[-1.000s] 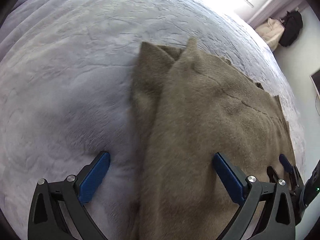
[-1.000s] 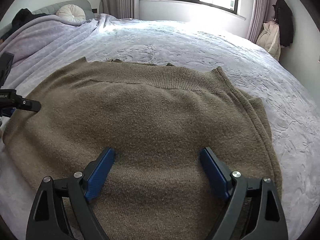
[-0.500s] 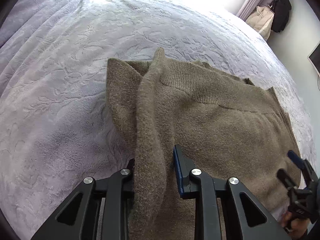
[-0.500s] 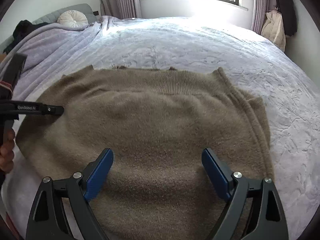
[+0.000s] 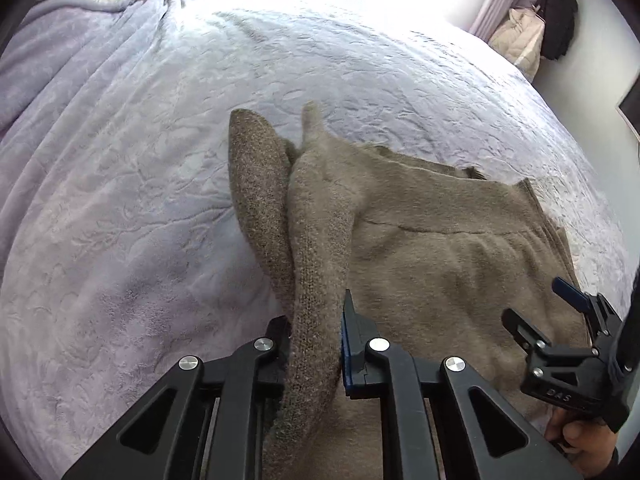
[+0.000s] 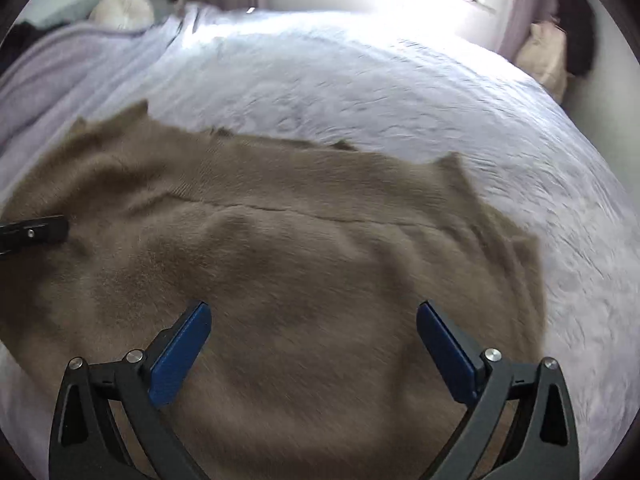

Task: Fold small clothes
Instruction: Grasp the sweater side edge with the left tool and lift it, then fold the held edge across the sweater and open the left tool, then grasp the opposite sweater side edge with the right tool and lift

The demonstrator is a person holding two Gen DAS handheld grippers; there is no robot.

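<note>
Brown knitted sweater (image 5: 440, 248) spread across a pale lilac bed (image 5: 140, 160), hem toward the window, most of it lying flat. Left tongs (image 5: 316, 344) closing hard on a bunched ridge of the sweater's left edge, fabric pinched between the jaws and lifted off the bed, one sleeve (image 5: 256, 200) hanging off beside it as a limp flap. Right tongs (image 6: 314, 352) spread wide and opening further, hovering over the middle of the sweater with nothing gripped; picture blurred there, so contact with the knit impossible to judge. Seen from the left camera too, held in a hand (image 5: 580, 444) at the lower right, above the cloth.

Likely troubles from here:
- Thick, springy knit slipping out of the narrow pinch if pulled fast, dropping the edge halfway across.
- Loose sleeve dragging along and landing crumpled inside the fold, leaving a lump.
- Whole sweater sliding over the plush bedcover instead of bending, since nothing pins the far side down.
- Uneven fold line, with only one point lifted and the hem corner sagging behind.
- Right tongs catching the incoming layer if left over the middle.
</note>
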